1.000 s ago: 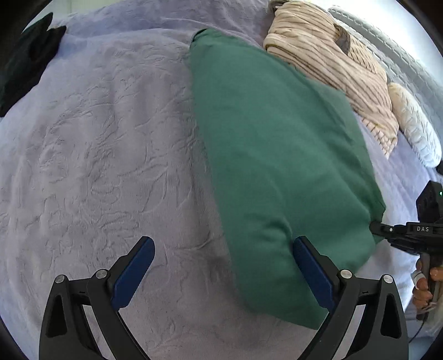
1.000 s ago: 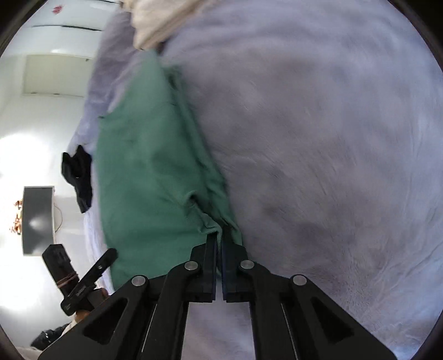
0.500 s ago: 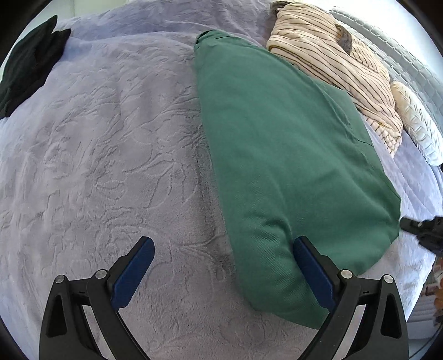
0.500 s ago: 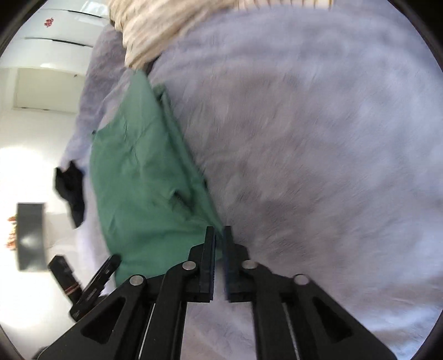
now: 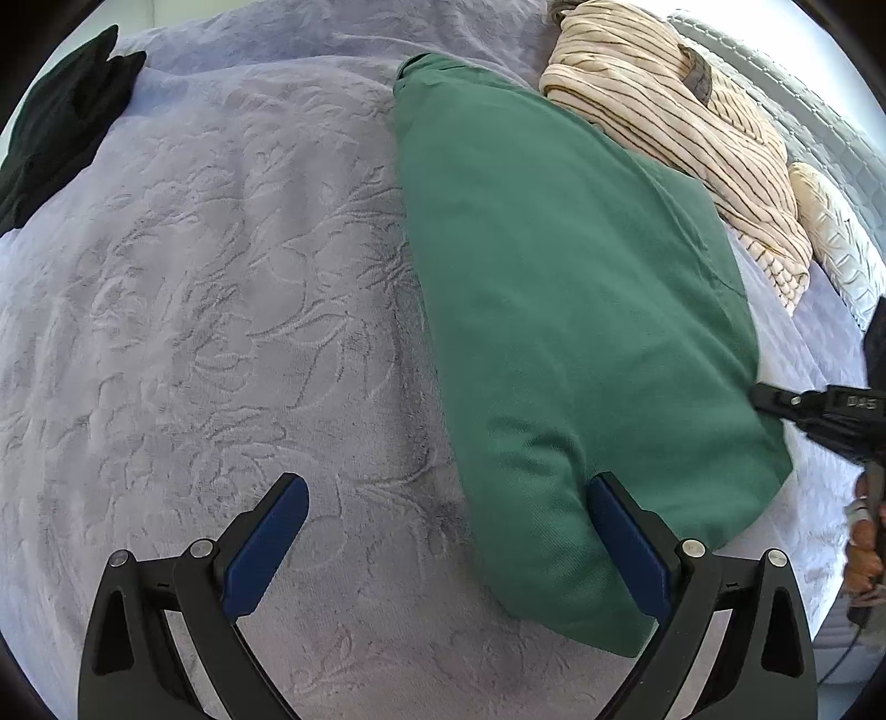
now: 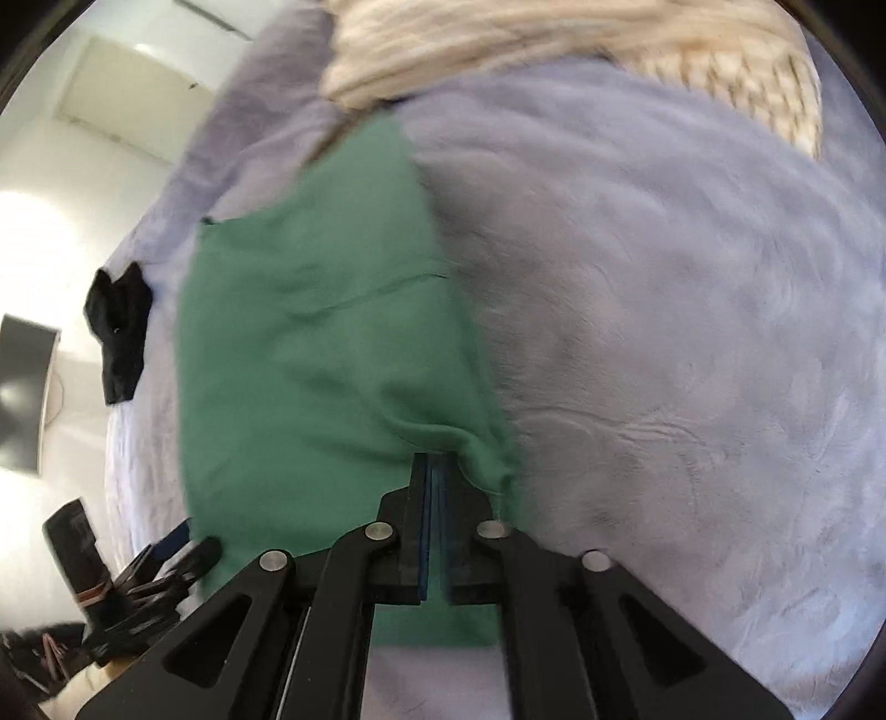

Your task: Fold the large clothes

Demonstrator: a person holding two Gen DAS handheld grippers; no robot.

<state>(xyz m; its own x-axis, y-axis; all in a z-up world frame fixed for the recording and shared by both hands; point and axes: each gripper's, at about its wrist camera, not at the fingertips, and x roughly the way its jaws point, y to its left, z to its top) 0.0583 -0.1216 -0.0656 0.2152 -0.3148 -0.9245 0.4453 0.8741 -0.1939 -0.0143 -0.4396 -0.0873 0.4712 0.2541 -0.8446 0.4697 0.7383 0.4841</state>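
A green garment (image 5: 570, 310) lies folded lengthwise on the lavender bed cover (image 5: 221, 310). My left gripper (image 5: 443, 515) is open just above the bed, its right finger (image 5: 626, 537) resting on the garment's near end and its left finger over bare cover. My right gripper (image 6: 434, 471) is shut on the green garment's (image 6: 310, 360) near right corner, which puckers at the fingertips. It shows at the right edge of the left wrist view (image 5: 775, 401), at the garment's side edge.
A cream striped garment (image 5: 681, 127) lies crumpled beyond the green one, also in the right wrist view (image 6: 498, 50). A black garment (image 5: 61, 138) lies at the far left of the bed. A white quilted pillow (image 5: 847, 249) sits at the right.
My right gripper let the garment's corner slip to its tips, then moved forward over it and shut on it again. My left gripper stayed open in place.
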